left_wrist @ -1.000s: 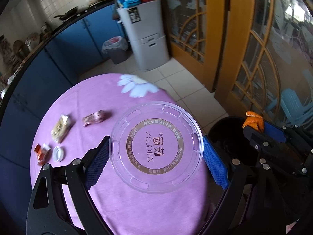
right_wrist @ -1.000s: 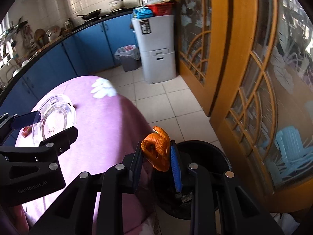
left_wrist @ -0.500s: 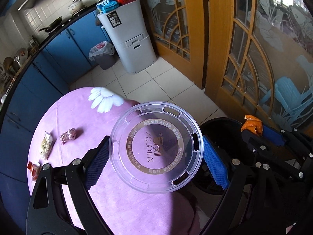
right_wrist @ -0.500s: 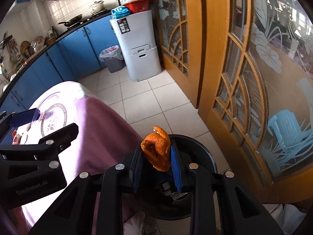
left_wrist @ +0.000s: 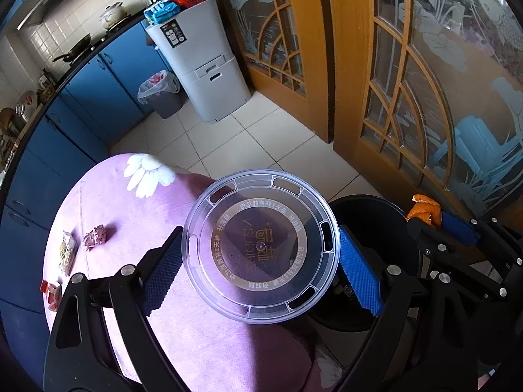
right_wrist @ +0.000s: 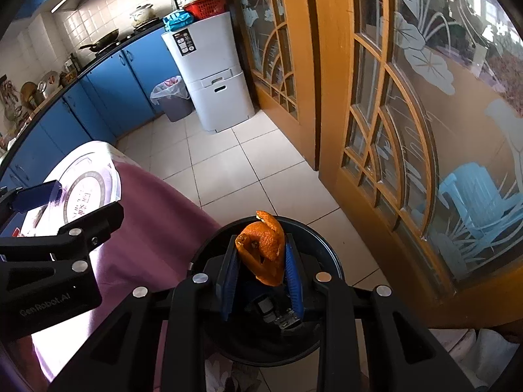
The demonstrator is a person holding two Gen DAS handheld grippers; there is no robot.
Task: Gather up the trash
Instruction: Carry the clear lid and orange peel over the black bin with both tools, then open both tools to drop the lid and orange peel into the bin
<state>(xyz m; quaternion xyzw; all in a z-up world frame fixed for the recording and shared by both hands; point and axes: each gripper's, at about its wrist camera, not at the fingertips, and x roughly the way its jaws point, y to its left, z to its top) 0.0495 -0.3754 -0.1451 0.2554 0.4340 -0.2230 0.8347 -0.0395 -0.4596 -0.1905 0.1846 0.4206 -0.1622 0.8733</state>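
Kitchen floor tiles, blue cupboards and big orange glass doors fill the room behind everything. Next comes the round surface with a purple flowered cloth (left_wrist: 137,215), and just beside its edge on the floor stands the round black trash bin (right_wrist: 327,245). Some small bits of trash, a crumpled pink wrapper (left_wrist: 95,237) and a pale snack packet (left_wrist: 67,251), lie on the far side of the cloth, well apart from the bin. The left claw (left_wrist: 258,258) is clamped wide on a round clear plastic lid with a gold ring (left_wrist: 260,250), one blue pad on each side of its rim. The lid hangs partly over the cloth and partly over the bin's mouth. If it were let go here, I think it could hit the bin's rim, tip, and slide to the floor, because it is wide and only half over the hole. The right claw (right_wrist: 261,271) is squeezed shut on a curled piece of orange peel (right_wrist: 263,248), right above the bin's opening. The peel could stick to a pad, or bounce off the junk inside.
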